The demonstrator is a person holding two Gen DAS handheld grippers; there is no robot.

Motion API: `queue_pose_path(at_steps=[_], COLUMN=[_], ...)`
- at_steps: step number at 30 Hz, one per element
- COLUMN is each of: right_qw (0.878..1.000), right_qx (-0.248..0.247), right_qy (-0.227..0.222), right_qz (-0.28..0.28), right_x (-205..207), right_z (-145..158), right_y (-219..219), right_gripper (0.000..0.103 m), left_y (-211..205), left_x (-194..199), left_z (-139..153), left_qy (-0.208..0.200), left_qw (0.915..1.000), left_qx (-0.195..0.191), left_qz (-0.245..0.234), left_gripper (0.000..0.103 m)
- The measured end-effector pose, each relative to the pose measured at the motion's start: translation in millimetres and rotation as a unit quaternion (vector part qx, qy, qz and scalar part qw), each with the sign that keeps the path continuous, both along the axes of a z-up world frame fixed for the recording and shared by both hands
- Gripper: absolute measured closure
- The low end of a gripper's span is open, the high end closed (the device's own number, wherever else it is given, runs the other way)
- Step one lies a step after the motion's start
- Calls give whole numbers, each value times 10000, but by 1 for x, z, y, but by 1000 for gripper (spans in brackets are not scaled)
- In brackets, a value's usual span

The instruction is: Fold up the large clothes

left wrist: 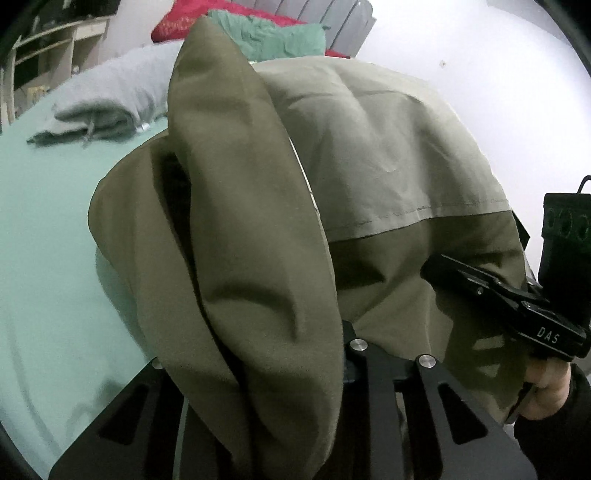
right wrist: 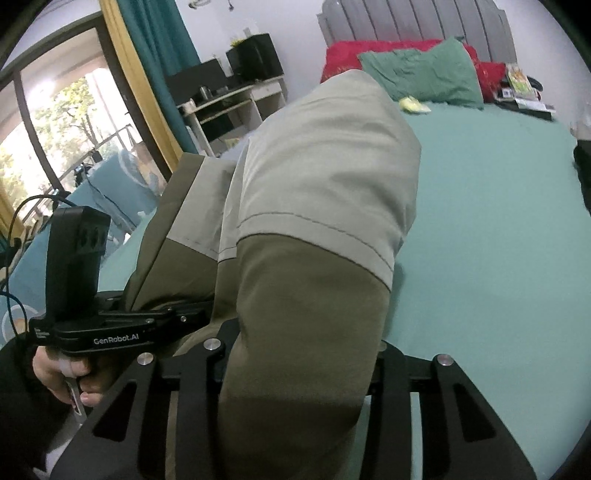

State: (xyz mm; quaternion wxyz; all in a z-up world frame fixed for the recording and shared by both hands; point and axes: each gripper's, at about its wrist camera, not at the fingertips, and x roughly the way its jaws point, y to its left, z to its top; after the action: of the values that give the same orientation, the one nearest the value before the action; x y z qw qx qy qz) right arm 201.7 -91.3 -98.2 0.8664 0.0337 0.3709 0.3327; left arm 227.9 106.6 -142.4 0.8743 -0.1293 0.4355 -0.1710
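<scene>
A large two-tone garment, olive green with a beige upper panel (left wrist: 388, 155), is held up over the bed; it also fills the middle of the right wrist view (right wrist: 314, 206). My left gripper (left wrist: 291, 354) is shut on a thick olive fold that drapes over its fingers and hides the tips. My right gripper (right wrist: 295, 354) is shut on the garment's olive part, tips hidden under cloth. The right gripper also shows in the left wrist view (left wrist: 491, 291) at the garment's right edge, and the left gripper shows in the right wrist view (right wrist: 147, 317) at its left edge.
The bed's mint green sheet (right wrist: 498, 229) lies below. A folded grey cloth (left wrist: 107, 107) sits at the far left. Green (right wrist: 424, 74) and red pillows lean on the grey headboard (right wrist: 417, 22). A desk with shelves (right wrist: 229, 99) and a balcony door stand left.
</scene>
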Motion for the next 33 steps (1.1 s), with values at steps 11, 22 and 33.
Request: queue_pose_path(at_steps=[11,22,33], right_qw=[9973,9890,9857], right_qx=[394,1166,1441], right_qy=[-543,-556,697], right_qz=[303,715,529], right_x=[-28,-26,29], right_z=[44,47,-23], right_y=[51,158,254], right_gripper=[64,64,54], left_y=[53,167,273], left_x=[-44,-60,-25], left_z=[70,120,80], left_qy=[-595,-642,375], left_qw=[9968,9881,9721], left_qx=[326,1097,1503], left_qz=[422,869,1764], left_gripper=[77,77,51])
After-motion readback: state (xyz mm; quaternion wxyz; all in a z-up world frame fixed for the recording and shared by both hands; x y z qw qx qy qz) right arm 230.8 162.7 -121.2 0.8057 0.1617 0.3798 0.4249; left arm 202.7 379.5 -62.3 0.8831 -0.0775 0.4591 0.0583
